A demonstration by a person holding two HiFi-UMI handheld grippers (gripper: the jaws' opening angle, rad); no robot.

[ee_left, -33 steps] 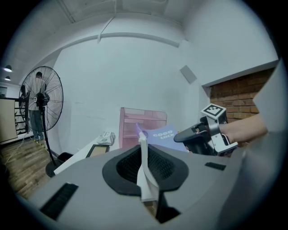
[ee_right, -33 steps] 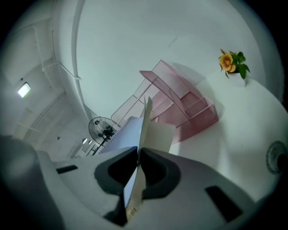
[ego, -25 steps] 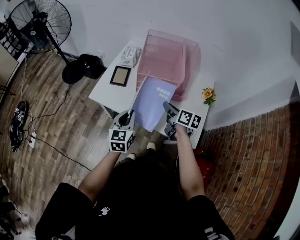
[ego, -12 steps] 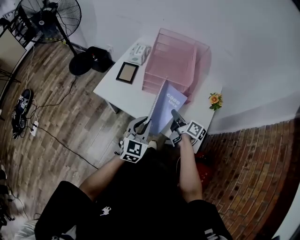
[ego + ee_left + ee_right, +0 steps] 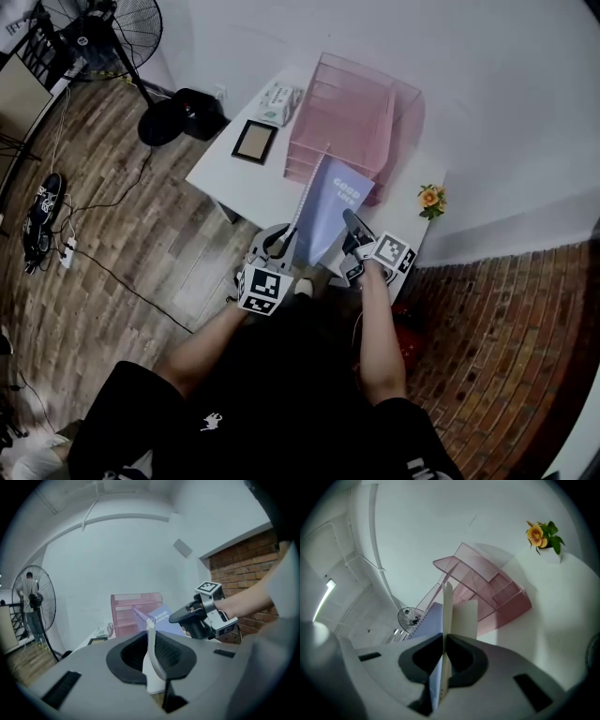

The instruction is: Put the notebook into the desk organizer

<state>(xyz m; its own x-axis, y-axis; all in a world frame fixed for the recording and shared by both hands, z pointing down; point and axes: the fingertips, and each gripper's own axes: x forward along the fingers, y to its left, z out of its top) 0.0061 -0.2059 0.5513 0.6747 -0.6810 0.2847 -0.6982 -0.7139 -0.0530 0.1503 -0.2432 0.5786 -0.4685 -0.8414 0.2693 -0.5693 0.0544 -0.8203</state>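
Note:
A lavender spiral notebook (image 5: 334,204) hangs tilted above the near edge of the white table (image 5: 246,184), just in front of the pink mesh desk organizer (image 5: 349,120). My left gripper (image 5: 284,237) is shut on its spiral-bound side; in the left gripper view the white spiral edge (image 5: 149,629) runs up between the jaws of the left gripper (image 5: 151,641). My right gripper (image 5: 350,219) is shut on the opposite side; the right gripper (image 5: 444,643) pinches the thin page edge (image 5: 446,606). The organizer (image 5: 490,590) lies straight ahead.
On the table stand a framed picture (image 5: 254,142), a tissue pack (image 5: 279,102) and a small potted flower (image 5: 430,199). A standing fan (image 5: 98,33) and a black bag (image 5: 192,113) are on the wooden floor to the left. White walls back the table.
The notebook has tipped from lying fairly flat to standing steeper on its edge, and it now sits closer to the organizer's front. The left gripper has shifted inward with it.

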